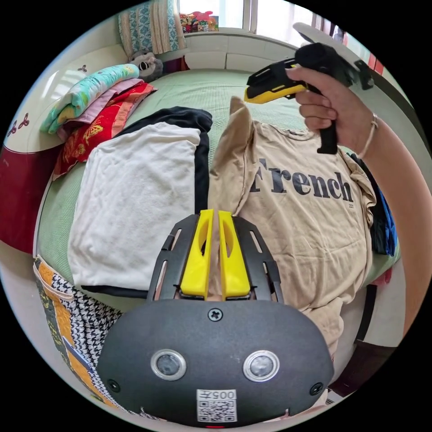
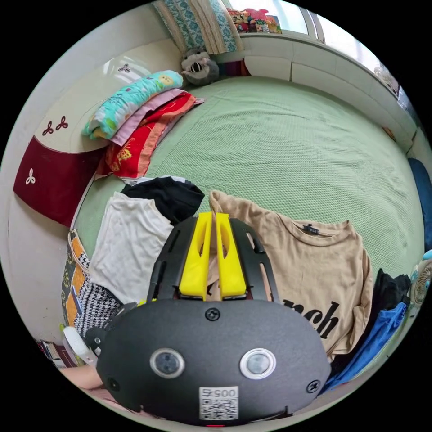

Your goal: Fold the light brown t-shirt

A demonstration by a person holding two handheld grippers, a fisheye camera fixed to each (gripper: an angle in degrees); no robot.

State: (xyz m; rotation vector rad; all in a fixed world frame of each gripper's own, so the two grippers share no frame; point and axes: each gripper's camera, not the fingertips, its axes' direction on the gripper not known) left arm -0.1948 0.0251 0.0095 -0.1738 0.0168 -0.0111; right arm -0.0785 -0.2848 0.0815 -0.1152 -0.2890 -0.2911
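Folding has begun, we judge: one side of the light brown cotton t-shirt with dark lettering (image 1: 292, 216) is lifted off the green textured bed cover (image 1: 198, 90) while the rest lies flat, print up.

In the left gripper view, the left gripper (image 1: 215, 252) sits at six o'clock, its yellow fingers (image 1: 198, 256) nearly together with tan cloth showing in the narrow gap; we take them as clamped on the shirt's side edge near the hem. At one o'clock a hand (image 1: 333, 108) grips the black handle of the right gripper (image 1: 248, 95), held level, its yellow and black fingers drawn together on a raised peak of shoulder fabric. At nine o'clock lies a folded white garment over a black one (image 1: 135, 202); at ten o'clock, a stack of bright folded blankets (image 1: 99, 108).

In the right gripper view, the right gripper's fingers (image 2: 198, 261) also stand close together at the centre, tan fabric between them. The shirt spreads toward four o'clock, collar toward the open bed, a blue garment (image 2: 373, 342) at its far edge.

Next, we judge, both pinched points must travel together across the print, kept level and taut so the fold line runs straight.
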